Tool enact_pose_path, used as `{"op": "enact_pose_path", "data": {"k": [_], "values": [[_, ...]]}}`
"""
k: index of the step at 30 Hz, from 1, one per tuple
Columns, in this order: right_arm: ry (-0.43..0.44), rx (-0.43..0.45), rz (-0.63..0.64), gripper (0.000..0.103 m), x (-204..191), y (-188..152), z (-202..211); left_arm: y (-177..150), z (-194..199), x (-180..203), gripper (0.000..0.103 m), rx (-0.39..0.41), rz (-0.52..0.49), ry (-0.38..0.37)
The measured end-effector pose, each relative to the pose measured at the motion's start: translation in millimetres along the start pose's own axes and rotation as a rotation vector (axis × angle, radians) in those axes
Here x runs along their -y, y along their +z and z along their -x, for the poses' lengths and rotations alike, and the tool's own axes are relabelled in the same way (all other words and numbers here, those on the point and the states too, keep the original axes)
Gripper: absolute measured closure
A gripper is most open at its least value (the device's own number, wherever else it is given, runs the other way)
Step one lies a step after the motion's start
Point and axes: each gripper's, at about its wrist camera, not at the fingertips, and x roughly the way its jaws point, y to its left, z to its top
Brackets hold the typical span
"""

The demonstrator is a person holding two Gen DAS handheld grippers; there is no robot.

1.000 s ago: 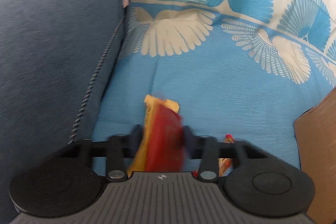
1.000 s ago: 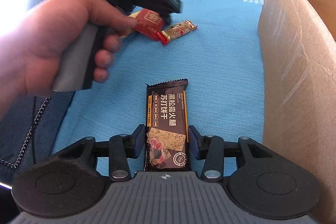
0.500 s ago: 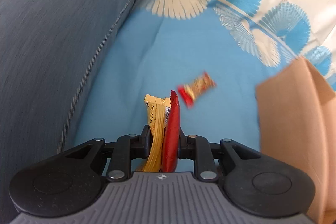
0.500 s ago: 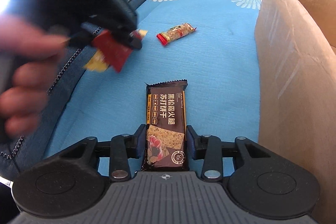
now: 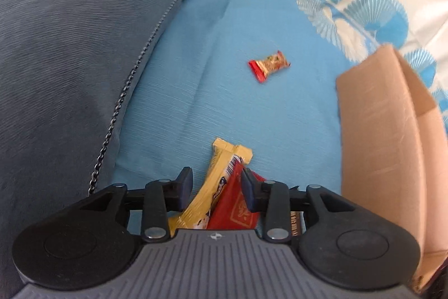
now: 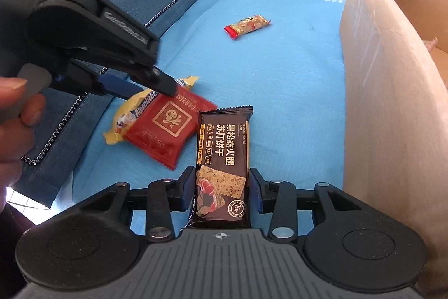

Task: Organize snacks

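At the left, the left gripper (image 6: 168, 87) is opening its jaws around a yellow candy packet (image 6: 134, 109) and a red snack packet (image 6: 165, 128). The right gripper (image 6: 221, 187) grips a black cracker packet (image 6: 224, 142). Farther right lie a small snack bar (image 6: 247, 25) and a cardboard box (image 6: 392, 102).

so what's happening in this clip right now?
A person holds a tool in each hand over a blue sofa cover, sorting snacks beside a cardboard box. The left tool is opening; the red packet and yellow packet lie between its jaws, seemingly just released next to the dark cracker pack. The right tool brackets that pack's near end. One small bar lies alone farther off.
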Motion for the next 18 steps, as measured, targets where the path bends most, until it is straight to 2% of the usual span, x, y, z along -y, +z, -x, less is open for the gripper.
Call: {"op": "enact_pose_path", "data": {"k": [2, 4, 6, 7, 8, 13, 16, 18], "values": [[-0.005, 0.002, -0.002, 0.06, -1, -2, 1, -2, 4, 0, 0.061, 0.007, -0.005, -0.012], [-0.012, -0.002, 0.003, 0.06, -1, -3, -1, -5, 5, 3, 0.061, 0.007, -0.037, 0.012], [-0.022, -0.003, 0.013, 0.06, -2, -3, -3, -5, 1, 4, 0.069, -0.012, -0.064, 0.057], [-0.026, -0.002, 0.019, 0.06, -3, -3, -3, -4, -2, 4, 0.078, -0.025, -0.067, 0.073], [-0.03, -0.002, 0.024, 0.06, -4, -4, -3, -4, -5, 3, 0.083, -0.038, -0.068, 0.085], [-0.045, 0.0, 0.042, 0.059, -6, -3, -7, -6, -19, 5, 0.084, -0.098, -0.112, 0.114], [-0.055, 0.004, 0.055, 0.059, -9, -3, -8, -7, -21, 13, 0.085, -0.09, -0.167, 0.136], [-0.059, 0.009, 0.063, 0.059, -10, -3, -8, -8, -21, 12, 0.092, -0.082, -0.168, 0.142]]}}
